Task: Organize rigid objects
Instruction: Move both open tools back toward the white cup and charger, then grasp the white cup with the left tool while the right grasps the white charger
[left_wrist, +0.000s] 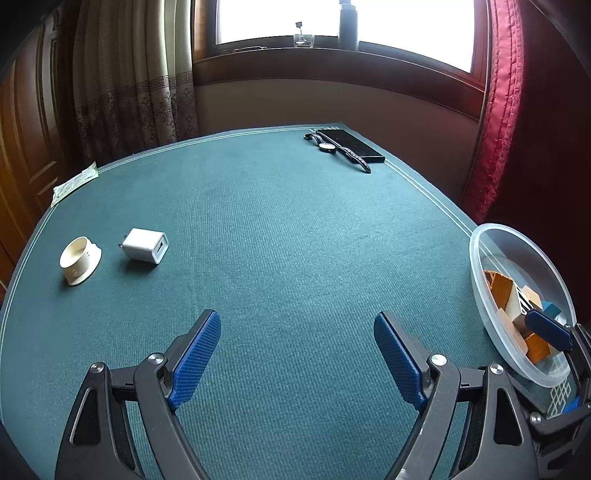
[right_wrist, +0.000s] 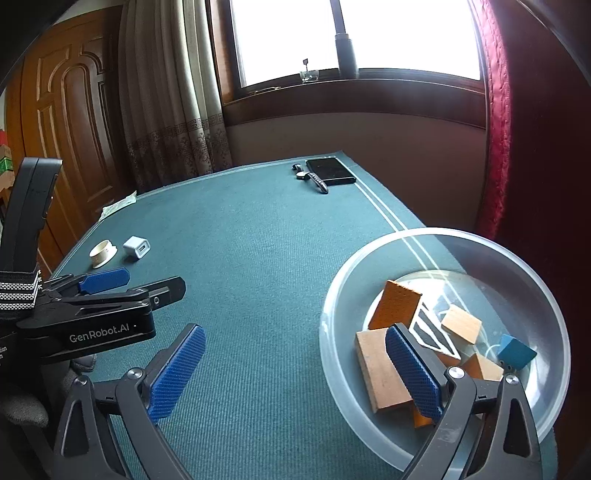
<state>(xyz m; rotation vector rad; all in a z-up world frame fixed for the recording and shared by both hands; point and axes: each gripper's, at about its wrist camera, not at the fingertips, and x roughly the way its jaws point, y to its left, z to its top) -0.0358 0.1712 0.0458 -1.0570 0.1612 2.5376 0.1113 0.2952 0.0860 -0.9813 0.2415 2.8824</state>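
Note:
A clear plastic bowl (right_wrist: 517, 258) at the table's right edge holds several wooden blocks, orange, tan and one blue (right_wrist: 515, 352). My right gripper (right_wrist: 295, 343) is open with nothing between its fingers; its right finger (right_wrist: 413, 369) hangs over the bowl's near rim. A white charger cube (left_wrist: 144, 245) and a cream ring-shaped cup (left_wrist: 79, 260) lie at the far left of the green table. My left gripper (left_wrist: 297, 328) is open and empty above bare cloth, well short of them. The bowl (left_wrist: 480, 295) shows at the right in the left wrist view.
A black phone (left_wrist: 351, 144) and a wristwatch (left_wrist: 328, 147) lie at the table's far edge near the window wall. A paper slip (left_wrist: 74, 182) overhangs the far left corner. A red curtain (right_wrist: 498, 129) hangs on the right. The left gripper's body (right_wrist: 103, 325) sits left of my right gripper.

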